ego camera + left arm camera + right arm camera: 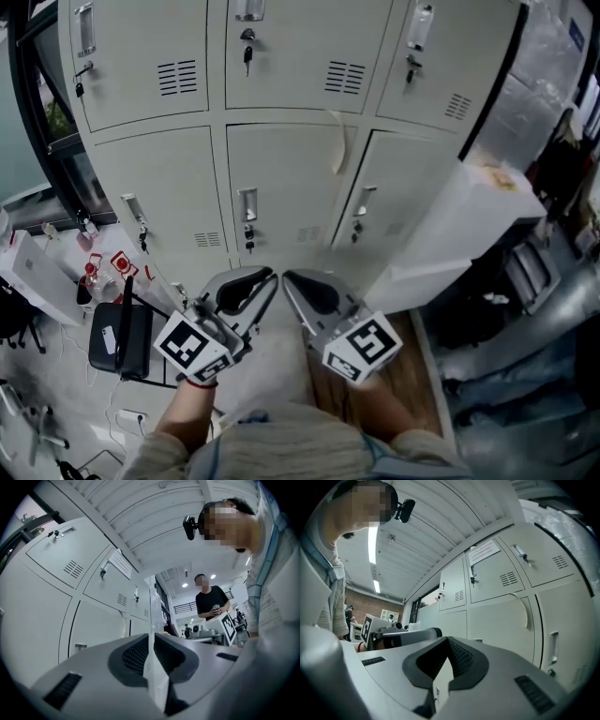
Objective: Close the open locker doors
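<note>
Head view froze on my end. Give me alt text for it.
Seen from above, the left gripper and right gripper are held side by side, jaws together and empty, in front of a bank of grey lockers. The doors facing the camera look shut. A white panel, seemingly an open door, juts out at lower right.

Ribbed white ceiling (440,520) with strip lights (372,540) (lit); brick wall (370,603) behind.
</note>
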Tool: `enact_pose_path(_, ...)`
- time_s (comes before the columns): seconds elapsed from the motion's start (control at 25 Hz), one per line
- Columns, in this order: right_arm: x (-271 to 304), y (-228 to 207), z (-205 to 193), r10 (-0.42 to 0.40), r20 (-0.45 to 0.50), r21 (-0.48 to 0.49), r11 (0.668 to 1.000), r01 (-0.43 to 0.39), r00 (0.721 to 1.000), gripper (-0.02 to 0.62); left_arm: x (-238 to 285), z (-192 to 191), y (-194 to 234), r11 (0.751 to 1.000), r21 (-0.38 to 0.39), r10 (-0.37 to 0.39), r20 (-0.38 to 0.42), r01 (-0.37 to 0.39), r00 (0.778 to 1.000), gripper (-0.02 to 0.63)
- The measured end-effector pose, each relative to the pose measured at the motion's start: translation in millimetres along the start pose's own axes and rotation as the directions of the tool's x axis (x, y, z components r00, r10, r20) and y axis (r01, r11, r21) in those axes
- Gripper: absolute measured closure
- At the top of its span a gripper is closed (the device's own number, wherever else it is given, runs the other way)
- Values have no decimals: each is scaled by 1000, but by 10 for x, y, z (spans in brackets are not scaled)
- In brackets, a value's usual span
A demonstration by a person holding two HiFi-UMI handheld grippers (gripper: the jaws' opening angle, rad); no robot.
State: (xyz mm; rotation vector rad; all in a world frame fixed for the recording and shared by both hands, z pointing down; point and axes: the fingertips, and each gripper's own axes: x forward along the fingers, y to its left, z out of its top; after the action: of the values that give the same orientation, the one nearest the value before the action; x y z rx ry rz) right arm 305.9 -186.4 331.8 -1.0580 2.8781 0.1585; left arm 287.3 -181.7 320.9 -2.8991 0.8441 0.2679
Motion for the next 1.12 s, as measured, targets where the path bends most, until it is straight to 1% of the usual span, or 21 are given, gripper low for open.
enact_pose_path(0.08, -65, -4, -57, 7, -2, 12, 1000, -7, 1000, 591, 14, -77, -53, 1000, -13, 1, -12, -1, 1000, 566)
enact_pose_path(0.2, -126, 4, -112, 15, -15, 2, 1000, -15, 1000, 592, 60, -147, -110, 1000, -15, -1, -31, 1, 1000, 566)
enact_pose_path(0.36, -172, 33, -187, 29, -51, 55, 998, -27, 998, 592, 131, -175, -154, 1000, -4, -8, -43, 8, 999, 566)
enact_pose_path(0.48, -199, -22, -190, 26, -40, 53, 998, -24, 999, 592, 165, -157, -163, 1000, -2, -7, -39, 7, 999, 566)
enact_pose_path(0.68, -240, -138, -177, 10, -18, 18, 1000, -9, 1000, 592, 201, -143, -182, 1000, 0, -7, -35, 7, 999, 566)
enact_pose_path(1.04, -281, -99, -174, 14, -29, 27, 1000, -13, 999, 592, 205, -136, -237, 1000, 0, -8, -32, 8, 999, 566)
enact_pose_path(1.12, -289, -107, -173, 11, -25, 12, 1000, -10, 1000, 592, 203, -137, -251, 1000, 0, -9, -32, 9, 999, 566)
